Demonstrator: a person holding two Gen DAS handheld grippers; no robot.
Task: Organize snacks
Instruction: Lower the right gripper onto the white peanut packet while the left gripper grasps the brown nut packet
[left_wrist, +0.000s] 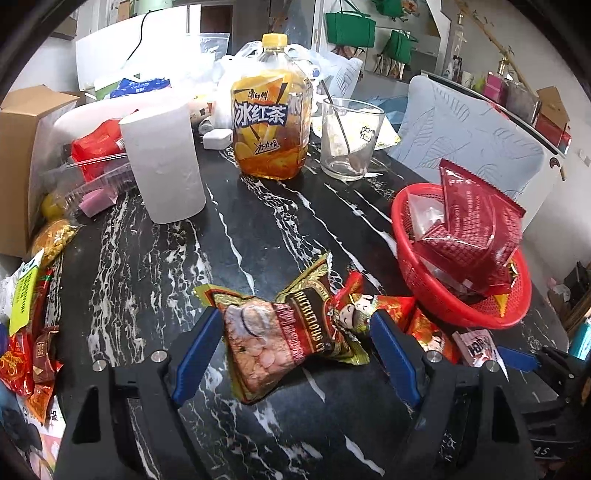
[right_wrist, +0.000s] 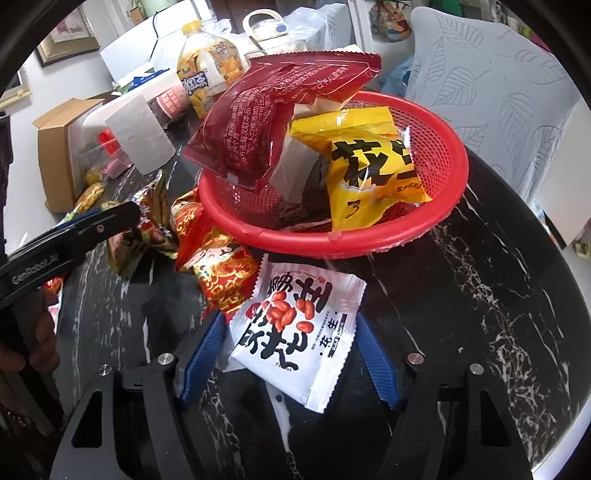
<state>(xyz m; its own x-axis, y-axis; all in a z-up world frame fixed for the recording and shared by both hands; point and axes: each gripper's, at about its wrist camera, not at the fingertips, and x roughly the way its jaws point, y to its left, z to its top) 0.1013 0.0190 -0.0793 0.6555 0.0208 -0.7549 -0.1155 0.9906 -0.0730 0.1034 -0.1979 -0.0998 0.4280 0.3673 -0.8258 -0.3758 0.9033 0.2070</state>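
A red mesh basket (left_wrist: 461, 314) (right_wrist: 295, 236) stands on the black marble table and holds a dark red packet (left_wrist: 476, 229) (right_wrist: 266, 122) and a yellow peanut packet (right_wrist: 369, 166). My left gripper (left_wrist: 294, 315) is open, and a gold and red snack packet (left_wrist: 280, 332) lies flat between its blue pads. My right gripper (right_wrist: 289, 318) is open around a white peanut packet (right_wrist: 295, 332) lying just in front of the basket, with gaps at both pads. A red cartoon packet (left_wrist: 354, 302) (right_wrist: 218, 266) lies between the two. The left gripper's finger (right_wrist: 92, 229) shows in the right wrist view.
At the back stand an iced tea bottle (left_wrist: 271, 114), a paper roll (left_wrist: 162, 162) and a glass with a spoon (left_wrist: 349, 140). A cardboard box (left_wrist: 18, 147) and more snack packets (left_wrist: 29, 332) crowd the left edge. A pale chair back (left_wrist: 472, 136) rises behind the basket.
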